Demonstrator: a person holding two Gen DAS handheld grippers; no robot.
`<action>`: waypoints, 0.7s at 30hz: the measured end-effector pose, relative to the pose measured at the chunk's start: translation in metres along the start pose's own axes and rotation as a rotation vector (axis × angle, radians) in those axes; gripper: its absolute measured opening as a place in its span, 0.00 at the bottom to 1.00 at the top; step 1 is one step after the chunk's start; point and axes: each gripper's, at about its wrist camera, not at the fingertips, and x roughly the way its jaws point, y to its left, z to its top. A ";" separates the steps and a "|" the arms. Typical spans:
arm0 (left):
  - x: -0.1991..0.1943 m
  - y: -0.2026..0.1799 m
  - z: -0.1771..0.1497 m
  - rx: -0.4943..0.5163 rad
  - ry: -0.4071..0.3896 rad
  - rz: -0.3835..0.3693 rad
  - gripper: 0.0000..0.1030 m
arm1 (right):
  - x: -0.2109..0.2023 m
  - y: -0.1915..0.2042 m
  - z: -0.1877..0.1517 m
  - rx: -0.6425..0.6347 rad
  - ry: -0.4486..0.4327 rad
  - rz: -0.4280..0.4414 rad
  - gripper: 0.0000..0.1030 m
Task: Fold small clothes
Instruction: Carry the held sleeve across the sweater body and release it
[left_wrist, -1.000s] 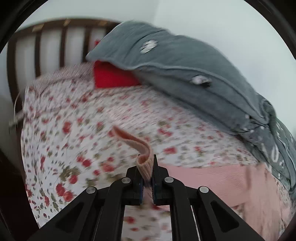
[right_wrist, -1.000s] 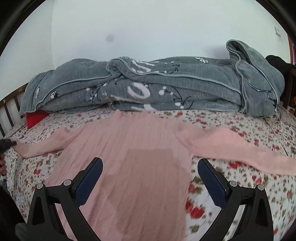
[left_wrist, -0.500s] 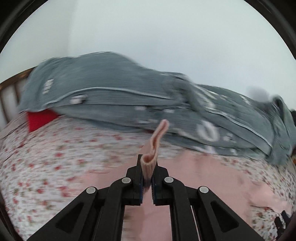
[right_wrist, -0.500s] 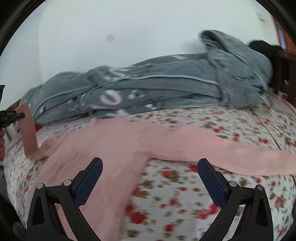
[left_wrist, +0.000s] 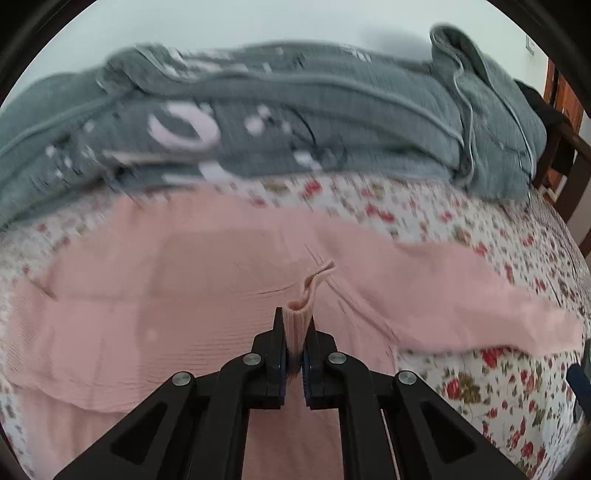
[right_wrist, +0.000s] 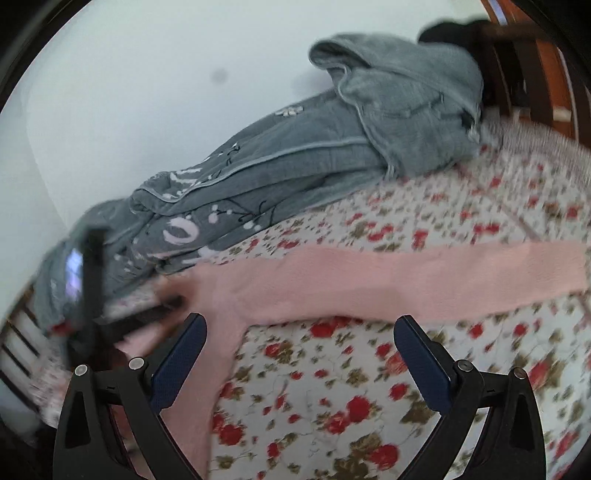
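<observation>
Pink sweater (left_wrist: 155, 295) spread flat on the floral bed sheet (right_wrist: 332, 376), one sleeve mid-fold

Flat is how you want it, so folds land clean; the grey blanket (left_wrist: 295, 122) sits bunched along the far side, out of the way. Right sleeve (right_wrist: 424, 273) lies stretched out to the right, not folded yet, and the right gripper (right_wrist: 299, 354) hovers near it, spread wide and empty. Left gripper (left_wrist: 294, 332) is clenched on the other sleeve's ribbed cuff (left_wrist: 297, 317), held over the sweater's chest, probably to lay it across.

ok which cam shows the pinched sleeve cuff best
The left wrist view: the ribbed cuff sits clamped in the left gripper, sharp and centred. The right wrist view shows only a blurred dark gripper there; the cuff cannot be made out.
</observation>
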 end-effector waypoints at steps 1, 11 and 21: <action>0.004 -0.002 -0.004 0.004 0.021 -0.015 0.07 | 0.000 -0.002 0.001 0.014 0.004 0.008 0.98; -0.045 0.049 -0.021 -0.044 -0.024 -0.186 0.71 | 0.017 0.010 -0.003 0.030 0.037 0.034 0.98; -0.089 0.197 -0.082 -0.103 -0.185 0.210 0.81 | 0.041 0.066 -0.028 -0.164 0.081 0.003 0.86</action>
